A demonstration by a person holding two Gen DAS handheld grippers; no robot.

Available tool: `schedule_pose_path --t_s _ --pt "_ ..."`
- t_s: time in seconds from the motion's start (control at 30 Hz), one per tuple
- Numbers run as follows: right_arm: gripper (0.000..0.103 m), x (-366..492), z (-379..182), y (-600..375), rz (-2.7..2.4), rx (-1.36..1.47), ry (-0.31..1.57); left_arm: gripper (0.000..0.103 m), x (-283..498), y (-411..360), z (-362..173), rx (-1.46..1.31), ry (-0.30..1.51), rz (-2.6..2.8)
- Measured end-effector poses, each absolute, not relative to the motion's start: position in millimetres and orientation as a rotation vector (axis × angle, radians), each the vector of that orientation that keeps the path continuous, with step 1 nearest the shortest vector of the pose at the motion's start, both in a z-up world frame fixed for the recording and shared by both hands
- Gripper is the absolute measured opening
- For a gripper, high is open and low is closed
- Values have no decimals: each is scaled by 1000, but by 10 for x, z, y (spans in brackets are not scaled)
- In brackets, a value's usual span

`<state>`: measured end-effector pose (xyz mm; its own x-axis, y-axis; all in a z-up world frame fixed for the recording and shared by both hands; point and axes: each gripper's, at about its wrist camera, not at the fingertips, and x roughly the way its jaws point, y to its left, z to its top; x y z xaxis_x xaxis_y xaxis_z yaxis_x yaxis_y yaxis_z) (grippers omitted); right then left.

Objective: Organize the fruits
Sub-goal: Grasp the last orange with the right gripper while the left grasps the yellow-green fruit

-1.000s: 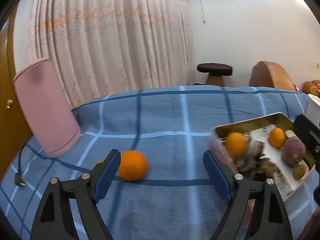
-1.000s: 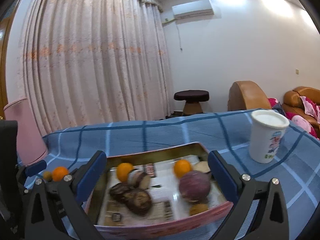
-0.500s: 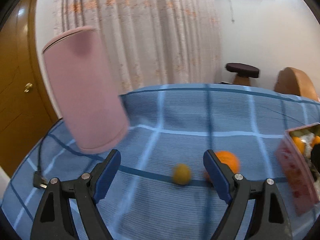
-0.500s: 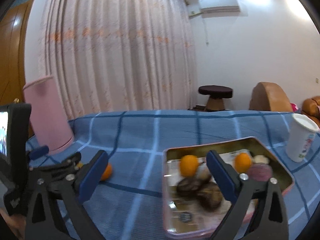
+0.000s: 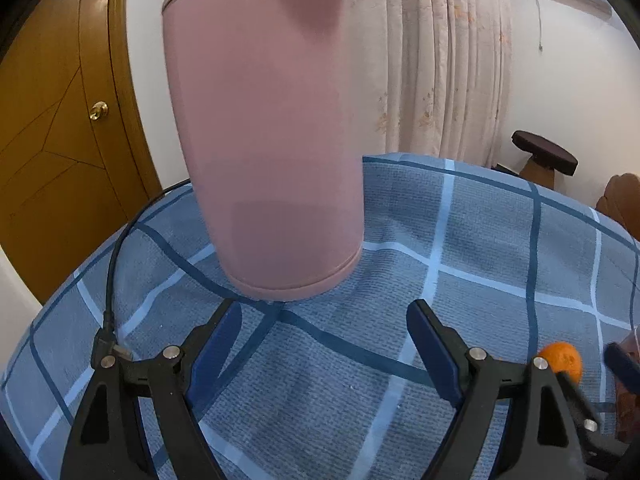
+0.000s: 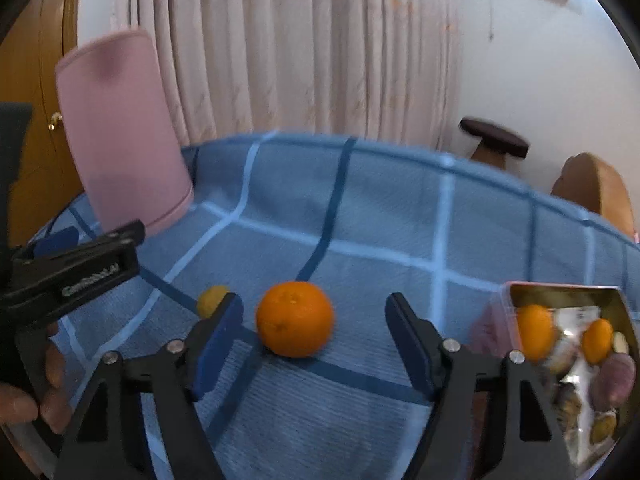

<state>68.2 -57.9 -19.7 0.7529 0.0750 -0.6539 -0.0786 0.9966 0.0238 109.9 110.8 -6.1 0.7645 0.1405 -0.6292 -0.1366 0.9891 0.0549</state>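
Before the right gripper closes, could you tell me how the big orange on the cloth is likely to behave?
The big orange is round and sits loose on the flat tablecloth, so a nudge would probably roll it. Its dimpled rind should grip fairly well. It looks firm, and the open right gripper seems wide enough to straddle it.

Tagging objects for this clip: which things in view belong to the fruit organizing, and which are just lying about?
Part of the job:
- orange on the cloth, lined up between the open right gripper
- small yellow-orange fruit beside it
- tray already holding fruit
- left gripper, open and empty

Just lying about:
- pink kettle
- black cable
- stool
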Motion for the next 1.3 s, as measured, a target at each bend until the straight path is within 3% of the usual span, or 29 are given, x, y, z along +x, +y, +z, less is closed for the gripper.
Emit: schedule_pose_path --t_s 0.1,0.17,0.37,0.63,0.73,0.77,0.97,1.1,1.3 --pt "68 857 -296 -525 101 2 794 86 1091 1042 -51 36 678 140" --pt "51 946 -388 -525 109 16 863 86 1093 1011 -43 53 672 125" --pt "50 815 -362 -663 134 93 844 86 1062 913 -14 88 654 43" --pt "50 63 -85 -820 105 114 607 86 985 543 -43 132 680 -162" --pt "50 -109 -73 -888 95 127 587 72 1024 340 -174 216 726 -171" --pt "50 -142 -74 -905 96 132 588 61 1049 316 -218 227 743 -175" --pt "50 -146 -99 -926 102 156 610 50 1154 161 -373 250 845 -212" --pt "50 -133 -97 -912 108 153 618 29 1145 179 -367 223 851 -251" --pt "50 -141 -82 -921 98 156 595 28 1093 215 -304 201 815 -232"
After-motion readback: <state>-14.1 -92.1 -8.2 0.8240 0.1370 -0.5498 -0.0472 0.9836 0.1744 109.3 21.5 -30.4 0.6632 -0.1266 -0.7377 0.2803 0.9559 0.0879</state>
